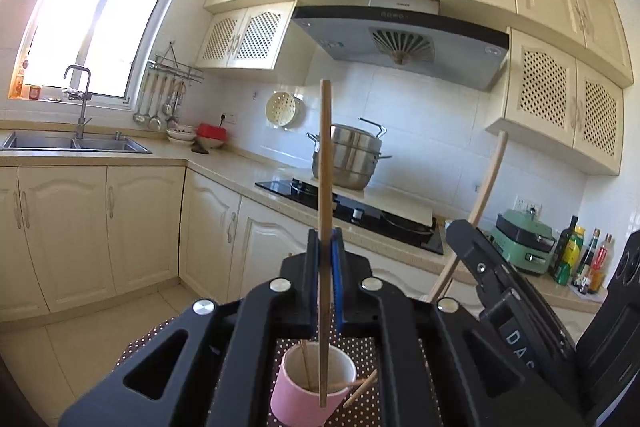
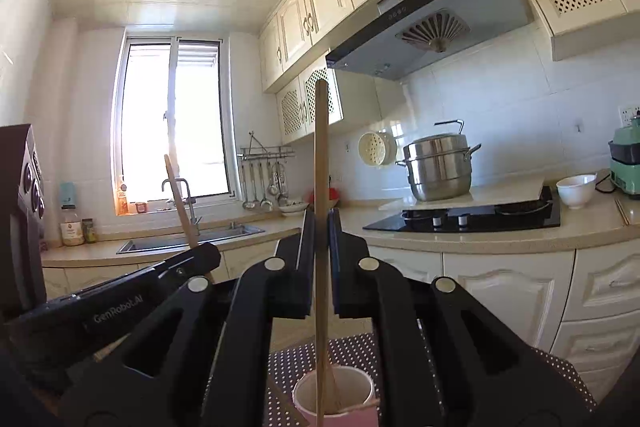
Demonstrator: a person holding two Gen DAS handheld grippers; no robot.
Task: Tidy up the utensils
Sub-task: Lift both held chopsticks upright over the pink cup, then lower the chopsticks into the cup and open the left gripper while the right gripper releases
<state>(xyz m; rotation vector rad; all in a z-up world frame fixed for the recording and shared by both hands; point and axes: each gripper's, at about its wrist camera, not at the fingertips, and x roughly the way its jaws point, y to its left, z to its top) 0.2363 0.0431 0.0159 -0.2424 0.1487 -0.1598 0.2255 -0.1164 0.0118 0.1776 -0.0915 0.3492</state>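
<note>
Nearest the left wrist camera, a pink cup with a white inside is seen low in the frame, standing on a brown cloth with white dots. A thin wooden stick leans inside the cup, and another stick rests across its rim. Just above the cup, the left gripper is clamped narrowly on a wooden chopstick, which is held nearly upright between the blue pads, its lower end hanging in front of the cup's mouth. To the right in that view, the right gripper is seen tilted, with a second chopstick slanting up out of it. In the right wrist view, the right gripper is likewise closed tight on its own upright chopstick, the lower end of which is seen over the cup on the dotted cloth. The left gripper is seen at the left, its chopstick angled upward. Farther off, cream cabinets run beneath a pale counter. A black hob is set into it, and a steel steamer pot stands behind it. A steel sink with a faucet lies under the bright window, and a grey range hood is mounted overhead.
</note>
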